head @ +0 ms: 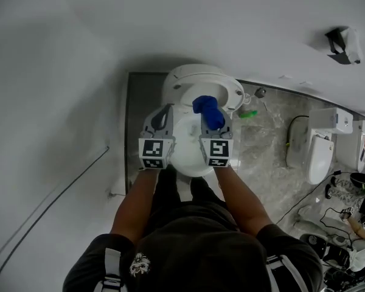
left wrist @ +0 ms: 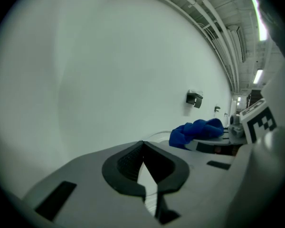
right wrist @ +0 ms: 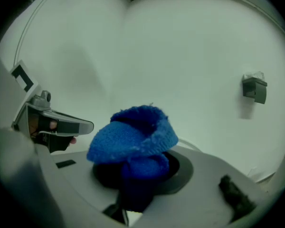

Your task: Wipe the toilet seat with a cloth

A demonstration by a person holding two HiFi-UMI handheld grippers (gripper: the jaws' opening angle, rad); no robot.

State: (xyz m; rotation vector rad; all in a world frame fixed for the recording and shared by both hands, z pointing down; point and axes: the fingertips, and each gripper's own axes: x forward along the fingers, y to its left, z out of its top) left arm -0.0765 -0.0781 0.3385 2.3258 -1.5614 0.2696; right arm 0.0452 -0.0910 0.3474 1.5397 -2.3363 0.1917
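Two grippers are out in front of us at the middle of the head view, side by side over the white toilet [head: 191,81] that sits against the wall. The left gripper [head: 163,111] has its fingers [left wrist: 128,164] pressed right together with nothing between them; you can see that clearly in the left gripper view, where the dark pads meet in a point. The right gripper [head: 213,119] is clamped on the blue cloth [head: 208,111], and in the right gripper view the cloth [right wrist: 133,139] bunches up in a fat fold over the fingers and pretty much covers them. From the head view the cloth sits over the upper right part of the bowl opening, just inside the toilet seat [head: 190,164], whose pale rim shows between and below the two grippers. Whether the cloth is actually touching the seat, we honestly can't tell from any of these angles. The left gripper view also catches the cloth [left wrist: 197,129] off to the right of centre, and the right gripper view shows the left gripper [right wrist: 57,125] at its left edge, so the two are close to each other. Around the toilet it's grey marble-look floor [head: 271,175], with another white toilet [head: 319,157] well off to the right, and a small dark wall bracket [head: 344,44] in the upper right.
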